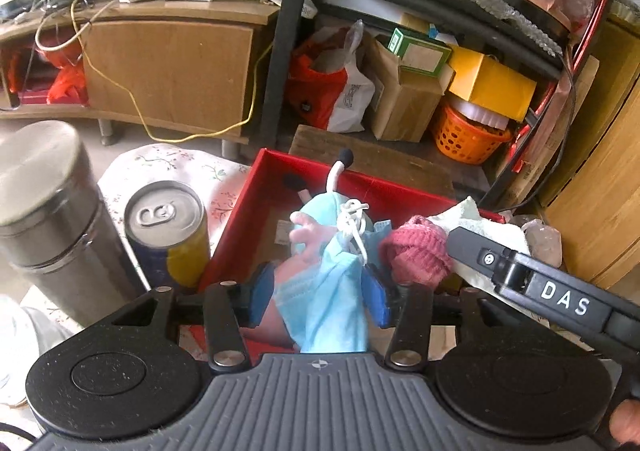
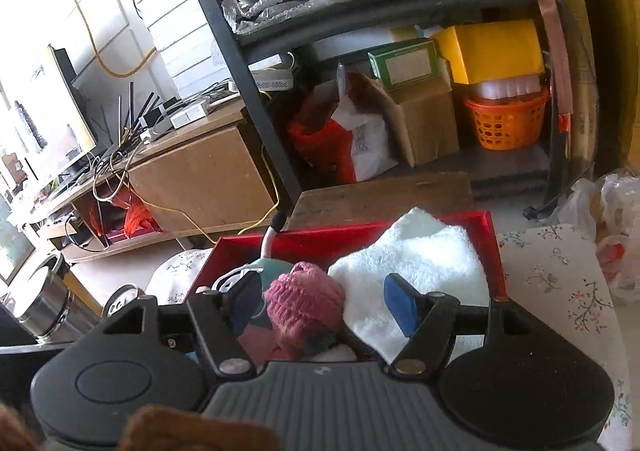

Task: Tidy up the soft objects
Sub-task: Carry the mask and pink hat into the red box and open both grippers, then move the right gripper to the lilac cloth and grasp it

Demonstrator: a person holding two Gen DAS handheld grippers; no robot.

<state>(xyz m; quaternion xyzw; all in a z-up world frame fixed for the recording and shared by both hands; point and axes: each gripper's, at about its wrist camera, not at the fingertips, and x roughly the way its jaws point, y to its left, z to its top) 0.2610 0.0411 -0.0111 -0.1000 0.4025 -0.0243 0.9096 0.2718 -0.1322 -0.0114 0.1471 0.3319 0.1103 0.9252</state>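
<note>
A red box (image 1: 256,207) stands on the flowered table. My left gripper (image 1: 320,299) is shut on a light blue face mask (image 1: 336,283) draped over a pink plush toy (image 1: 308,235), held over the box. A pink knit ball (image 1: 416,247) and a white towel (image 1: 480,227) lie in the box at the right. In the right wrist view my right gripper (image 2: 324,303) is open above the box (image 2: 496,251), its blue fingers (image 2: 400,303) on either side of the knit ball (image 2: 304,303), beside the towel (image 2: 420,263).
A steel flask (image 1: 48,211) and a drink can (image 1: 168,227) stand left of the box. Behind is a black shelf rack (image 1: 280,35) with bags, cardboard boxes and an orange basket (image 1: 468,135). A wooden TV cabinet (image 1: 168,67) with cables is at the back left.
</note>
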